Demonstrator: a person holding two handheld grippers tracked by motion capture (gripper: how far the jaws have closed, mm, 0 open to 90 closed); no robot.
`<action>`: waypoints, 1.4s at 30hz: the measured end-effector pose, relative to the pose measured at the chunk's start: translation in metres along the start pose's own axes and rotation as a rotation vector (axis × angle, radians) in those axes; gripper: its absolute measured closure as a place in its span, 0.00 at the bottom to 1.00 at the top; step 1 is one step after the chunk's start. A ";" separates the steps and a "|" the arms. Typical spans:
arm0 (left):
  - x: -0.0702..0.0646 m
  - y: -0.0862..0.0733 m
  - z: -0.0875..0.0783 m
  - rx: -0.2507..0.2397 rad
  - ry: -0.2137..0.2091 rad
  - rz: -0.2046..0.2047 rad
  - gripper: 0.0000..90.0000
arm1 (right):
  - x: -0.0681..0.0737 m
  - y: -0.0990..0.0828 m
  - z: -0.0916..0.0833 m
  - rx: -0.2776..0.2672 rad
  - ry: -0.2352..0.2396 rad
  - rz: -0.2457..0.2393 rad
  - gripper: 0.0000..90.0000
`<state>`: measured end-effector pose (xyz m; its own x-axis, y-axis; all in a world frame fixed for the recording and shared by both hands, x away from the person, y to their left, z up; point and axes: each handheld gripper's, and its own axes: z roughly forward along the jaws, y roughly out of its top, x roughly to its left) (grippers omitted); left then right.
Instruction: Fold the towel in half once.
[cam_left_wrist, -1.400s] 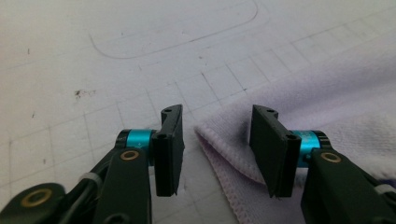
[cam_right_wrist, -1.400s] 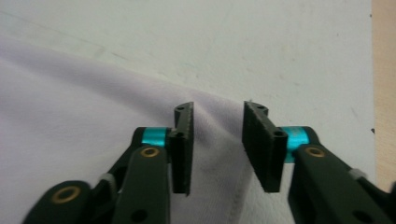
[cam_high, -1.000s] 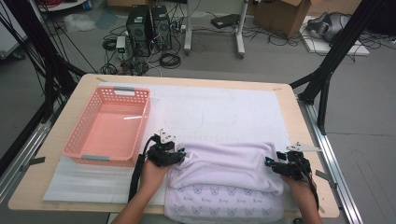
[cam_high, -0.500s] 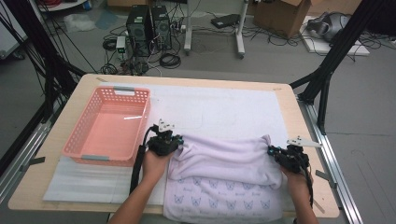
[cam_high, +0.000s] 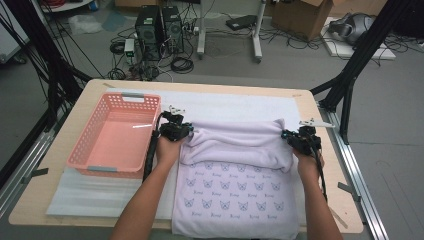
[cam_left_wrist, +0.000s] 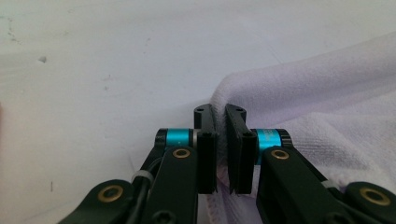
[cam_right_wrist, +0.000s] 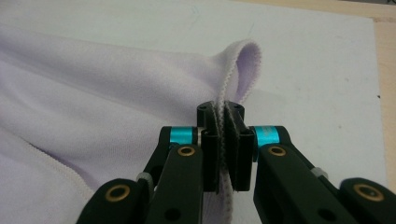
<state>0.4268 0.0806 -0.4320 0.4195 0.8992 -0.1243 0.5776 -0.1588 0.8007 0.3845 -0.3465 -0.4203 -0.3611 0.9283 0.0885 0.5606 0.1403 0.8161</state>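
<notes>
A lavender towel (cam_high: 235, 185) lay on a white mat (cam_high: 235, 105), its printed near half reaching the tabletop's (cam_high: 320, 165) near edge. Its far half was folded back toward the middle. The left gripper (cam_high: 184, 131) had just closed and pinched the fold's left corner; the right gripper (cam_high: 289, 136) had likewise just closed on the right corner's hemmed edge. Beyond the fold, bare mat ran open to the far edge. A pink basket (cam_high: 116, 137) sat near the left edge, just beside the left gripper.

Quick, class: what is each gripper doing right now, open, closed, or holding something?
Left gripper: closed, holding a corner of the lilac towel.
Right gripper: closed, holding the towel's other corner.
</notes>
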 end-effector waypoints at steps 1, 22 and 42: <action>0.001 0.002 0.001 -0.007 0.001 0.003 0.93 | 0.000 0.002 0.003 0.004 -0.005 -0.004 0.95; -0.022 -0.009 -0.033 -0.045 -0.197 0.040 0.63 | 0.001 0.003 -0.015 0.029 0.066 0.032 0.66; -0.046 -0.057 -0.065 -0.063 -0.242 0.155 0.66 | 0.023 -0.058 -0.051 0.059 0.102 0.010 0.65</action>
<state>0.3289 0.0746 -0.4332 0.6588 0.7414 -0.1276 0.4518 -0.2543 0.8551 0.3056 -0.3506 -0.4367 -0.4274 0.8904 0.1568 0.6062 0.1536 0.7803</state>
